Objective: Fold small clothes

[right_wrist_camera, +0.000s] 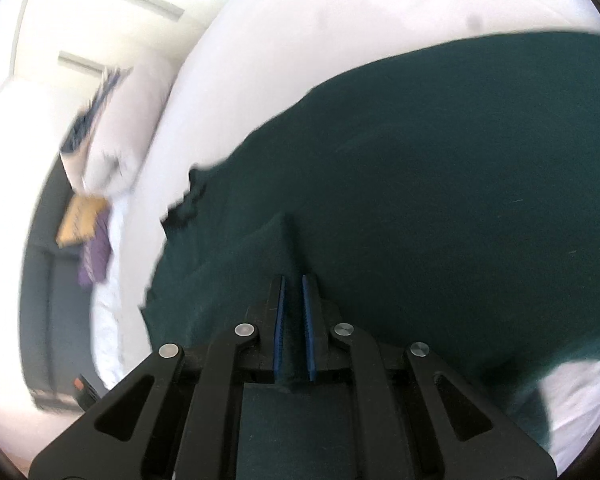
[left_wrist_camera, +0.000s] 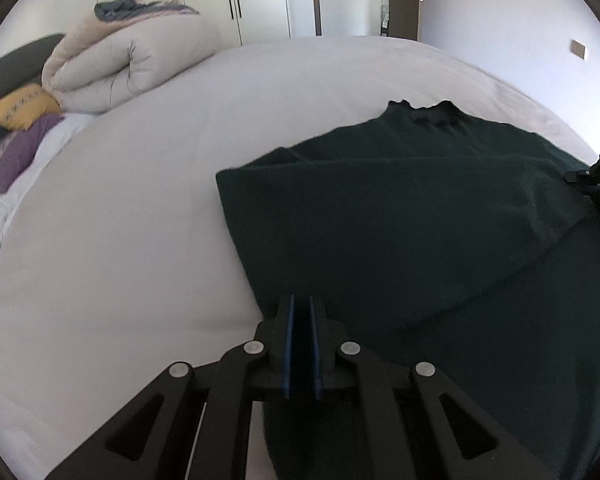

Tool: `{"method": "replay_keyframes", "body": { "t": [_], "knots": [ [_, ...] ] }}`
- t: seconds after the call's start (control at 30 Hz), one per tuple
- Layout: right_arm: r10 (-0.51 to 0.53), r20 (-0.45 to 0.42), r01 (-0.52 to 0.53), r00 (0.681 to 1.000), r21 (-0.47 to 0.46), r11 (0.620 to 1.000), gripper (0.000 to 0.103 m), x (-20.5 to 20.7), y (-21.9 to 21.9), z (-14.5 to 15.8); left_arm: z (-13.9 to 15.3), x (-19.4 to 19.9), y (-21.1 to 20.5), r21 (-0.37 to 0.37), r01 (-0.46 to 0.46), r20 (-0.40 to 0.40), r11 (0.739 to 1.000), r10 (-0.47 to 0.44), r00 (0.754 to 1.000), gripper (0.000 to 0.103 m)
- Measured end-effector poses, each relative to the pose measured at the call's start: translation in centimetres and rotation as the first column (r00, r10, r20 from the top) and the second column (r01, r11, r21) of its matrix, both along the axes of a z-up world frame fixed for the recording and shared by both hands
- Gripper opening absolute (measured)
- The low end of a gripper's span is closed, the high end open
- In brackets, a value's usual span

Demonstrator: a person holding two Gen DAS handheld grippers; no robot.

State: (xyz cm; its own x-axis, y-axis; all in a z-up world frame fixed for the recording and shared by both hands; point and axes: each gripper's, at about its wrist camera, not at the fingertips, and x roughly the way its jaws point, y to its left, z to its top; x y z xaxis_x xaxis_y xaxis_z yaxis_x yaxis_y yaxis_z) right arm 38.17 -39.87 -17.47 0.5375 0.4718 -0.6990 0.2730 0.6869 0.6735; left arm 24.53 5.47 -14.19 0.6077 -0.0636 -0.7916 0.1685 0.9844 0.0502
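Dark green garment (left_wrist_camera: 440, 216) on bed (left_wrist_camera: 120, 240), both grippers' jaws pinching its edge

1. The right gripper (right_wrist_camera: 293, 280) points down at a dark green garment (right_wrist_camera: 420, 200); its jaws are nearly together, pinching a raised ridge of the fabric between the blue pads (right_wrist_camera: 309, 332).
2. The garment lies spread on a white bed (right_wrist_camera: 300, 32).
3. A folded pale duvet (right_wrist_camera: 120, 120) sits at the left.
4. Below it lie a yellow cushion (right_wrist_camera: 78, 218) and a purple cushion (right_wrist_camera: 96, 256).
5. The left side is blurred.
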Motion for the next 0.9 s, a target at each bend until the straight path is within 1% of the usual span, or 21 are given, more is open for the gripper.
{"method": "replay_keyframes", "body": {
  "t": [0.03, 0.07, 0.1, 0.13, 0.17, 0.2, 0.23, 0.27, 0.3, 0.33, 0.37, 0.43, 0.47, 0.53, 0.57, 0.6, 0.63, 0.7, 0.8, 0.83, 0.9],
  "knots": [
    [-0.044, 0.000, 0.044, 0.999, 0.011, 0.999, 0.008, -0.5, -1.0, 0.2, 0.6, -0.6, 0.1, -0.027, -0.014, -0.009, 1.000, 0.014, 1.000, 0.013],
    [-0.100, 0.009, 0.100, 0.995, 0.006, 0.995, 0.008, -1.6, -2.3, 0.8, 1.0, -1.2, 0.1, -0.043, -0.021, -0.004, 0.999, 0.020, 1.000, 0.026],
    [-0.125, 0.023, 0.125, 0.992, -0.006, 0.992, 0.009, -2.3, -3.0, 1.4, 1.5, -1.9, 0.1, -0.065, -0.023, 0.006, 0.998, 0.024, 1.000, 0.048],
    [-0.149, 0.050, 0.150, 0.988, -0.028, 0.988, 0.010, -3.7, -3.9, 2.4, 2.2, -2.8, -0.1, -0.095, -0.025, 0.024, 0.995, 0.027, 0.999, 0.059],
    [-0.160, 0.077, 0.163, 0.984, -0.038, 0.986, 0.013, -4.9, -4.7, 3.2, 2.6, -3.4, -0.2, -0.112, -0.024, 0.040, 0.993, 0.029, 0.999, 0.074],
    [-0.169, 0.108, 0.175, 0.980, -0.043, 0.984, 0.020, -6.5, -5.6, 3.9, 3.0, -4.2, -0.5, -0.132, -0.017, 0.059, 0.991, 0.025, 0.998, 0.081],
    [-0.190, 0.128, 0.197, 0.974, -0.046, 0.979, 0.025, -8.5, -6.9, 4.5, 3.4, -4.8, -1.0, -0.149, -0.003, 0.071, 0.989, 0.013, 0.997, 0.082],
    [-0.225, 0.140, 0.233, 0.964, -0.037, 0.972, 0.041, -10.6, -8.4, 4.7, 3.6, -5.2, -1.6, -0.166, 0.012, 0.070, 0.986, 0.000, 0.998, 0.082],
    [-0.269, 0.149, 0.275, 0.951, -0.019, 0.961, 0.063, -12.5, -10.0, 4.8, 3.6, -5.4, -2.2, -0.184, 0.022, 0.063, 0.983, -0.010, 0.998, 0.082],
    [-0.328, 0.159, 0.332, 0.931, 0.006, 0.943, 0.070, -14.6, -11.8, 4.8, 3.6, -5.6, -2.7, -0.207, 0.028, 0.052, 0.978, -0.017, 0.998, 0.082],
    [-0.397, 0.166, 0.397, 0.903, 0.035, 0.917, 0.074, -17.0, -13.7, 4.6, 3.6, -5.8, -3.3, -0.230, 0.031, 0.041, 0.973, -0.022, 0.999, 0.082],
    [-0.499, 0.152, 0.488, 0.853, 0.106, 0.866, 0.074, -21.1, -17.5, 3.9, 3.5, -6.0, -4.7, -0.279, 0.043, 0.024, 0.959, -0.037, 0.999, 0.082],
    [-0.551, 0.131, 0.532, 0.824, 0.155, 0.832, 0.072, -23.2, -19.6, 3.2, 3.6, -6.0, -5.2, -0.296, 0.044, 0.017, 0.954, -0.041, 0.999, 0.082],
    [-0.604, 0.130, 0.565, 0.786, 0.245, 0.788, 0.070, -25.7, -22.2, 2.6, 3.6, -6.1, -6.6, -0.345, 0.047, 0.001, 0.937, -0.050, 0.999, 0.082],
    [-0.624, 0.127, 0.580, 0.771, 0.267, 0.770, 0.069, -26.6, -23.2, 2.6, 3.6, -6.2, -7.2, -0.358, 0.047, -0.006, 0.932, -0.052, 0.999, 0.082],
    [-0.642, 0.124, 0.596, 0.757, 0.270, 0.756, 0.067, -27.1, -23.8, 2.7, 3.5, -6.2, -7.8, -0.370, 0.045, -0.016, 0.928, -0.055, 0.998, 0.082],
    [-0.671, 0.122, 0.624, 0.732, 0.275, 0.731, 0.067, -27.7, -24.5, 2.9, 3.5, -6.0, -8.5, -0.388, 0.044, -0.031, 0.921, -0.061, 0.998, 0.082],
    [-0.710, 0.108, 0.655, 0.696, 0.308, 0.690, 0.067, -28.0, -25.4, 2.8, 3.4, -5.7, -9.4, -0.424, 0.038, -0.055, 0.905, -0.067, 0.996, 0.082],
    [-0.736, 0.080, 0.679, 0.673, 0.329, 0.656, 0.067, -27.0, -26.4, 2.4, 3.3, -5.5, -10.3, -0.460, 0.021, -0.081, 0.888, -0.065, 0.995, 0.082],
    [-0.745, 0.078, 0.689, 0.663, 0.325, 0.647, 0.067, -26.6, -26.7, 2.4, 3.3, -5.4, -10.8, -0.463, 0.021, -0.083, 0.886, -0.067, 0.994, 0.082],
    [-0.771, 0.067, 0.714, 0.634, 0.333, 0.616, 0.067, -26.0, -26.9, 2.3, 3.3, -5.4, -11.2, -0.460, 0.025, -0.084, 0.888, -0.071, 0.994, 0.082]
  ]
}}
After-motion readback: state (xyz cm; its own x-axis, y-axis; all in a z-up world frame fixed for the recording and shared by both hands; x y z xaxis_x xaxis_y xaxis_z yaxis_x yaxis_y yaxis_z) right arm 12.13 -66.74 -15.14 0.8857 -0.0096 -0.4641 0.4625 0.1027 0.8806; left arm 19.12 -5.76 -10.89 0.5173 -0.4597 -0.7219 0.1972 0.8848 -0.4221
